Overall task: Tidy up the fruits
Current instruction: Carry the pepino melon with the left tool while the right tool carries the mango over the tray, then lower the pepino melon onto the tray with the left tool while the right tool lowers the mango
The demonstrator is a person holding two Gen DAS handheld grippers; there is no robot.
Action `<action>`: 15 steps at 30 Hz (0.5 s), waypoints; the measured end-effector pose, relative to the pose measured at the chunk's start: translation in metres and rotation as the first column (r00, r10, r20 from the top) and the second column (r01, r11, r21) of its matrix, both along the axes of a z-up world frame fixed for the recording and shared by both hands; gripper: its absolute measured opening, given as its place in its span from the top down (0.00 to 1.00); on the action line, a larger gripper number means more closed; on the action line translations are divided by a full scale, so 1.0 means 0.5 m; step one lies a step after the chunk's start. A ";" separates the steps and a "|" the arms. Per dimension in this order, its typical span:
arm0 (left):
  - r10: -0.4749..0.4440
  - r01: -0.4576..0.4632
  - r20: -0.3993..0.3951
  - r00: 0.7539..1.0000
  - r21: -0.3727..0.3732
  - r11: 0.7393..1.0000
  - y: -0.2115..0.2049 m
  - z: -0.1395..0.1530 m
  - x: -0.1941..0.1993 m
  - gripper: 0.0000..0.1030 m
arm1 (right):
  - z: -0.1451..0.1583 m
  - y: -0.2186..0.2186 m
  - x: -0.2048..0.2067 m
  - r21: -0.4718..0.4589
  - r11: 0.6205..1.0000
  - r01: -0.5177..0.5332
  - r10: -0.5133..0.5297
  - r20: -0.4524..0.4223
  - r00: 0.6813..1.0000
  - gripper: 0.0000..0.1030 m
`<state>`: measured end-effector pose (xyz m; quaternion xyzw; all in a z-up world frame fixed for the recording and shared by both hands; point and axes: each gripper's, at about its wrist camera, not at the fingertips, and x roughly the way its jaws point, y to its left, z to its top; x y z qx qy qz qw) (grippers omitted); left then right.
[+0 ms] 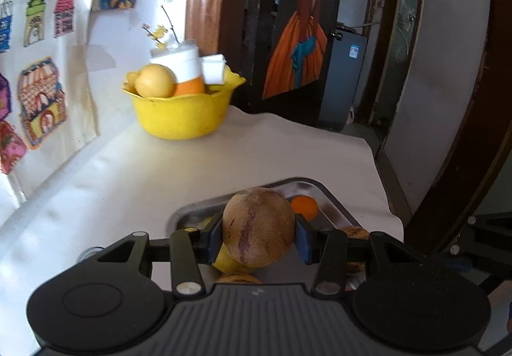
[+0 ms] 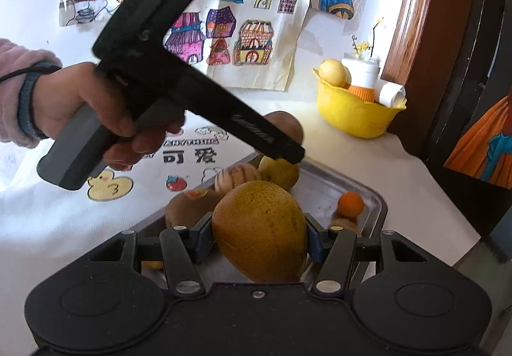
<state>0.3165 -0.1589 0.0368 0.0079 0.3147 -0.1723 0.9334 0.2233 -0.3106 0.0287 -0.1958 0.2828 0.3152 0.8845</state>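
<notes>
My left gripper (image 1: 258,236) is shut on a brown fruit with purple streaks (image 1: 258,226), held above the metal tray (image 1: 323,192). My right gripper (image 2: 260,239) is shut on a yellow-green pear (image 2: 260,239) over the same tray (image 2: 323,189). The left gripper's body (image 2: 179,80) crosses the right wrist view, its brown fruit (image 2: 286,127) partly hidden behind it. The tray holds a small orange (image 2: 351,204), a striped pale fruit (image 2: 235,176), a yellowish fruit (image 2: 281,172) and a brown fruit (image 2: 187,210). A yellow bowl (image 1: 182,114) with a yellow fruit (image 1: 155,80) stands at the back.
The bowl (image 2: 355,114) also holds a white and orange container (image 2: 363,77) and white paper. Children's drawings (image 2: 243,36) hang on the wall behind. The table's right edge (image 1: 380,170) drops off beside a dark wooden door frame (image 1: 464,144).
</notes>
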 end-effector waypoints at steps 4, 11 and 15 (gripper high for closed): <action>-0.018 0.018 -0.014 1.000 0.004 1.000 -0.021 -0.016 -0.002 0.52 | -0.018 -0.008 -0.014 0.002 1.000 0.011 -0.011 -0.007 1.000 0.43; -0.039 0.039 -0.029 0.999 0.024 0.999 -0.040 -0.034 0.005 0.52 | -0.042 -0.029 -0.034 -0.001 0.999 0.038 -0.038 -0.024 0.999 0.43; -0.050 0.051 -0.027 0.998 0.040 0.998 -0.050 -0.041 0.003 0.52 | -0.051 -0.033 -0.044 -0.008 0.999 0.044 -0.044 -0.029 0.999 0.43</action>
